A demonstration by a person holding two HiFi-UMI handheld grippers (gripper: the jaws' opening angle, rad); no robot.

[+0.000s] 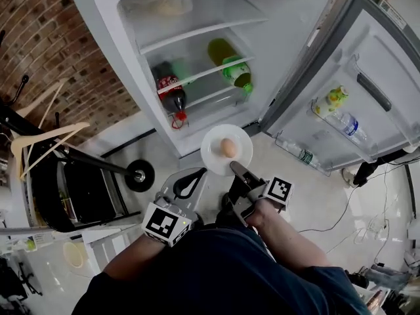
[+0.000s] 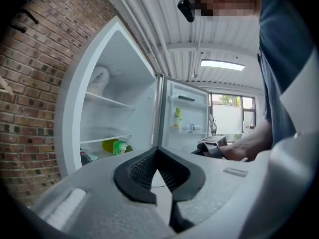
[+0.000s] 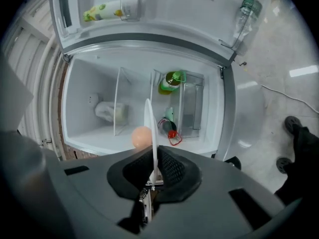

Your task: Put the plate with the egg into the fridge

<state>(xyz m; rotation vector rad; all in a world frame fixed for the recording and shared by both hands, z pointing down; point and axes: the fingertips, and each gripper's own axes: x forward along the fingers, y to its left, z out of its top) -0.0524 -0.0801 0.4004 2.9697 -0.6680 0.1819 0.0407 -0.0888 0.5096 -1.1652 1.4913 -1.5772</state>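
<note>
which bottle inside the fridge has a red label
The dark bottle at left; the yellow-green bottle to its right has a green label and cap.

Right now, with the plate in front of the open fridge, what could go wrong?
The egg lies loose on the plate, which the right gripper pinches by one rim only; a tilt could roll it off. The dark bottle and green bottle lie low in the fridge, so the plate may knock them going in.
</note>
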